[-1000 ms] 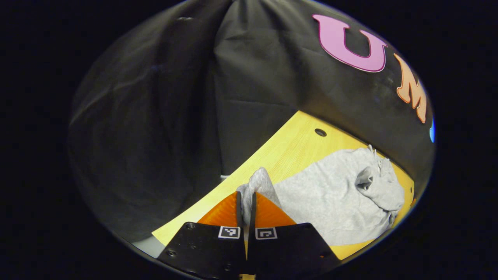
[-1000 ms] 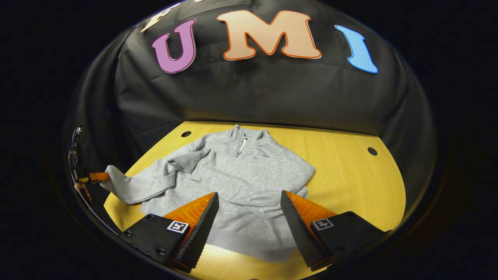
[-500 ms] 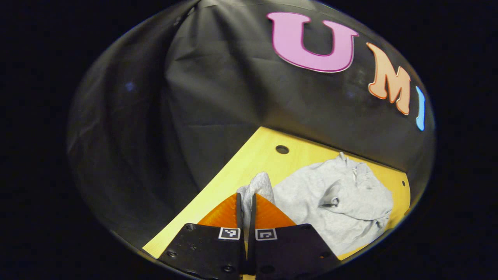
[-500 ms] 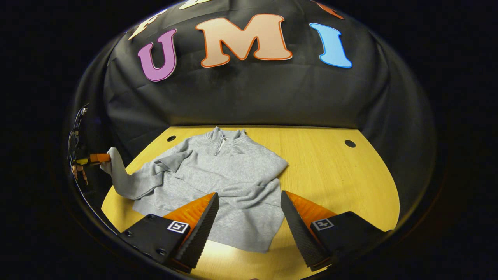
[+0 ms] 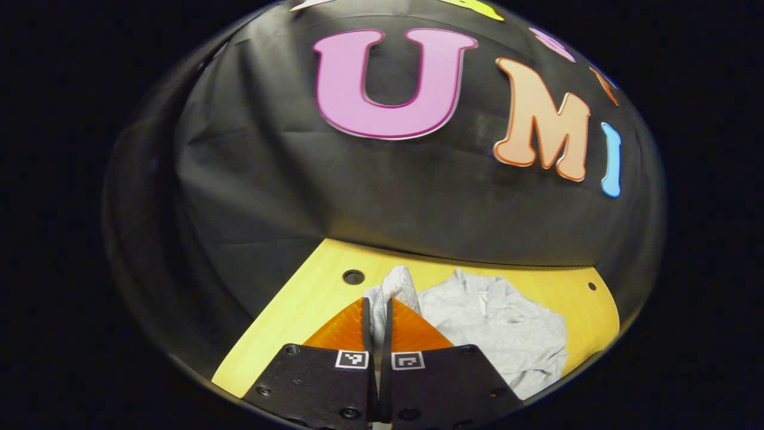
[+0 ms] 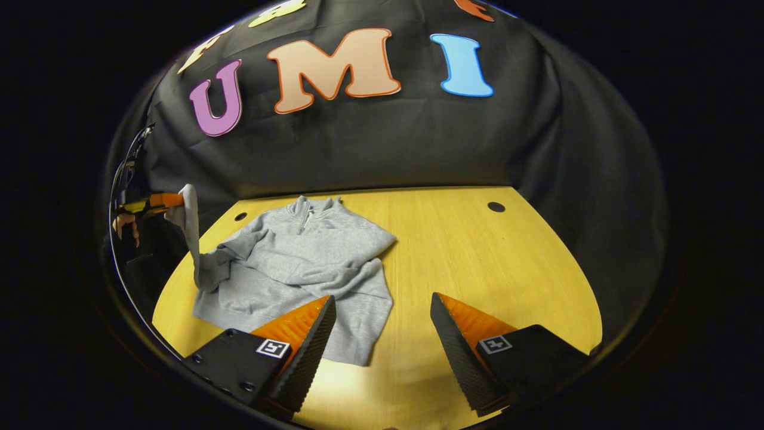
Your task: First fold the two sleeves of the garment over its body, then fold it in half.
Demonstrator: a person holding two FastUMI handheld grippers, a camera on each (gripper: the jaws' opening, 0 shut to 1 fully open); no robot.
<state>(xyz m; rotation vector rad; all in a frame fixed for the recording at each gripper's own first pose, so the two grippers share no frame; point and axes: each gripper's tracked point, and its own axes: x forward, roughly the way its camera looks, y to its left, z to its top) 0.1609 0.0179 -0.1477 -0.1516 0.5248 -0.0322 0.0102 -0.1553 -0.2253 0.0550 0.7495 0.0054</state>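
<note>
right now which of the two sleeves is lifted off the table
The sleeve pinched in the left gripper, hanging from its cuff. The other sleeve already lies folded across the sweatshirt's body.

The garment (image 6: 298, 263) is showing a soft heathered light grey all over, with a paler zip line running down from its collar, and its sleeve cuff (image 5: 394, 286) is showing the same speckled grey. The tabletop (image 6: 477, 257) is glowing a warm yellow with fine wood grain, and two small dark round holes are dotting it near the far edge. Each tool body, left tool (image 5: 377, 316) and right tool (image 6: 382, 334), is wearing matte black with small black-and-white square marker patterns on top.
</note>
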